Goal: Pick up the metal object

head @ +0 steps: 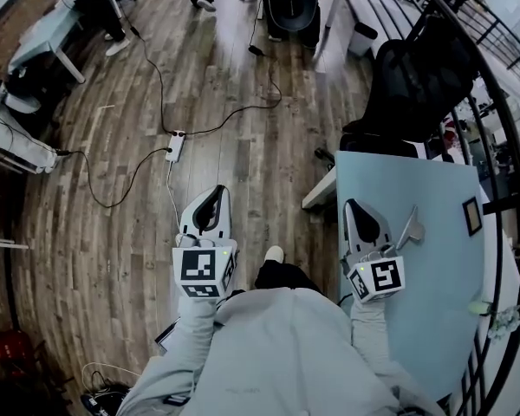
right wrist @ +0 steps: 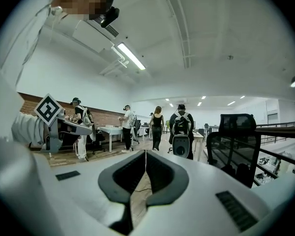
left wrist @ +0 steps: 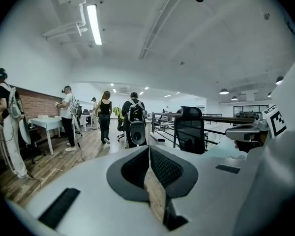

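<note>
A small grey metal object (head: 410, 230) lies on the light blue table (head: 425, 284) at the right of the head view. Just left of it, over the table's left part, my right gripper (head: 353, 204) is shut with nothing between its jaws. My left gripper (head: 217, 192) hovers over the wooden floor, well left of the table, also shut and empty. Both gripper views look level across the room, so neither shows the metal object. The left gripper (left wrist: 149, 149) and the right gripper (right wrist: 145, 152) each have their jaws meeting at the tips.
A black office chair (head: 416, 76) stands at the table's far end. A small dark frame (head: 472, 216) sits near the table's right edge, beside a railing. A power strip (head: 175, 146) with cables lies on the floor ahead. Several people (right wrist: 157, 122) stand by desks farther off.
</note>
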A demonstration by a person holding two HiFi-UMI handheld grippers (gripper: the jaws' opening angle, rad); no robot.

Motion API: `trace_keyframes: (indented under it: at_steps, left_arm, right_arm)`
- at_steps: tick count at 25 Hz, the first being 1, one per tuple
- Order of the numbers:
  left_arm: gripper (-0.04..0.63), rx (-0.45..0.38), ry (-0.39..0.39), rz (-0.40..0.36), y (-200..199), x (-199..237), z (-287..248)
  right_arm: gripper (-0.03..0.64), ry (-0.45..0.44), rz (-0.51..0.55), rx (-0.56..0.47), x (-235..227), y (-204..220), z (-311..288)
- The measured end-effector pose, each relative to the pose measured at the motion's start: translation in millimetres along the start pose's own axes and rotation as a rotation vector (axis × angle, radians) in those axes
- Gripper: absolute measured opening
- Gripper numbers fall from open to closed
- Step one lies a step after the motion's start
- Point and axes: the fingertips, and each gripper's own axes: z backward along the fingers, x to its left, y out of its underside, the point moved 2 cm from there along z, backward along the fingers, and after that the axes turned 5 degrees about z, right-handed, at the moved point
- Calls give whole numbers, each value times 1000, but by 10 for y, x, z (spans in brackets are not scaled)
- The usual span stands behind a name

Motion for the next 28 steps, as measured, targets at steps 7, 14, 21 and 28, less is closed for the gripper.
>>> trace_keyframes:
  at_steps: [7,14,21,28]
  left_arm:
    - [32,5,85,-13,-124,-272,-708]
    - [32,56,305,-78,-225,-900,-1497]
    - [32,91,610,-174,-433,-1903,-2545]
    - [32,132,985,-274,-528,-3167,-3199]
  right_arm:
    - [23,67,-13,13,-479,74,-117]
    - [23,260,-76,45,-1022,209,55]
    - [23,558,-133,83,-1767,367,349]
    - [23,928,-183,139,-2285,455,869]
